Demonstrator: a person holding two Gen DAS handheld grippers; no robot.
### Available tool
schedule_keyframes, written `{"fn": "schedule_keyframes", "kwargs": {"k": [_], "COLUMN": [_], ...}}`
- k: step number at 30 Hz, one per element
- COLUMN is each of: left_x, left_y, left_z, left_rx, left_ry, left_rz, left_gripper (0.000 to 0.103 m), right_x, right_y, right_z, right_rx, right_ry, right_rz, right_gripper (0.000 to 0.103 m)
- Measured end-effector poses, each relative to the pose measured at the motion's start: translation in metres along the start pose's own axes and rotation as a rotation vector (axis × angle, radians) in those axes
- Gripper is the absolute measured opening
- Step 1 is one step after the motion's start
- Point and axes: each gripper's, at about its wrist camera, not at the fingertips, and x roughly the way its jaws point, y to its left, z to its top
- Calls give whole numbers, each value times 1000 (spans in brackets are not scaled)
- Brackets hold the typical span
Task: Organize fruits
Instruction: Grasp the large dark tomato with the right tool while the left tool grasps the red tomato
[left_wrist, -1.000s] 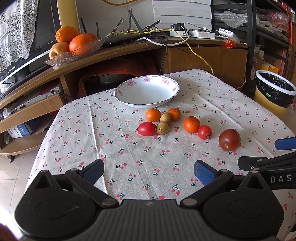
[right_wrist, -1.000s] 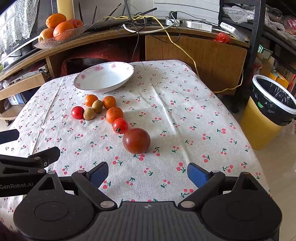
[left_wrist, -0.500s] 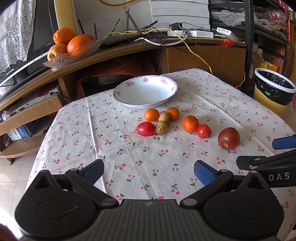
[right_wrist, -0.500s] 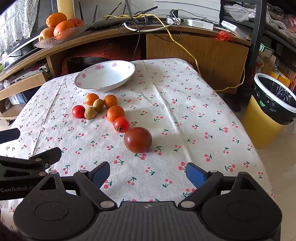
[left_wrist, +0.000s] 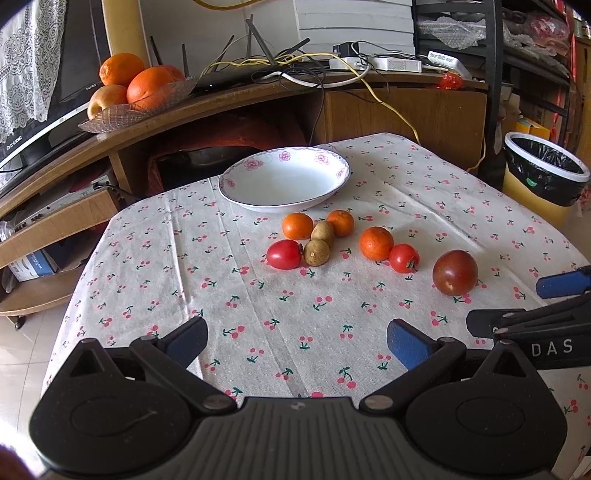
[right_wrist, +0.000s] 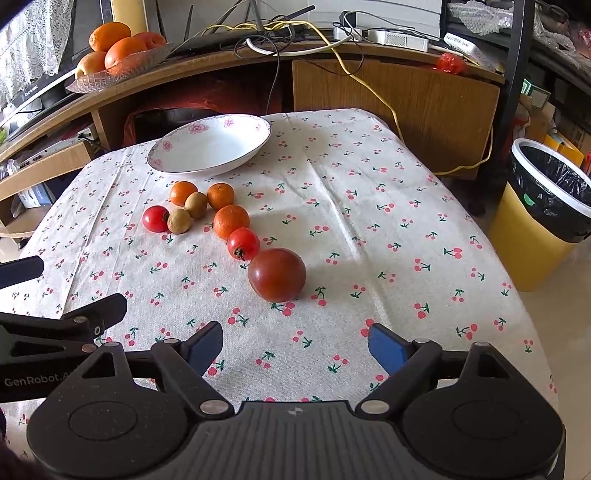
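A white floral bowl stands empty at the far side of the table. In front of it lie three small oranges, two brown kiwis, two small red tomatoes and a large dark red tomato. My left gripper is open and empty over the near table. My right gripper is open and empty, just short of the large tomato.
The table has a cherry-print cloth. Behind it a wooden shelf holds a glass dish of oranges and cables. A yellow bin with a black liner stands to the right of the table.
Both grippers have moved slightly forward toward the fruit; the right one is closer to the large tomato. Nothing on the table has moved.
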Motion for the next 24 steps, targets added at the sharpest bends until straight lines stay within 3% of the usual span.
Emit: {"fn": "schedule_keyframes", "kwargs": {"k": [14,18,21,24], "left_x": [19,30,38,45], "left_y": [8,20,25,21], "left_z": [15,20,21,23], "left_rx": [51,23,-1,36], "left_ry": [-6,3,19,24], "left_rz": [-1,-16,-38,-41], "left_gripper": [103,103,103,103], "right_x": [22,34,42,50], "right_y": [6,4,2,2], "right_z": [20,28,31,32], "right_rx": [-68,-65,-65,-65], "right_ry": [-3,23,40,75], "right_rz": [11,17,37,70], "right_gripper": [77,76,69,56]}}
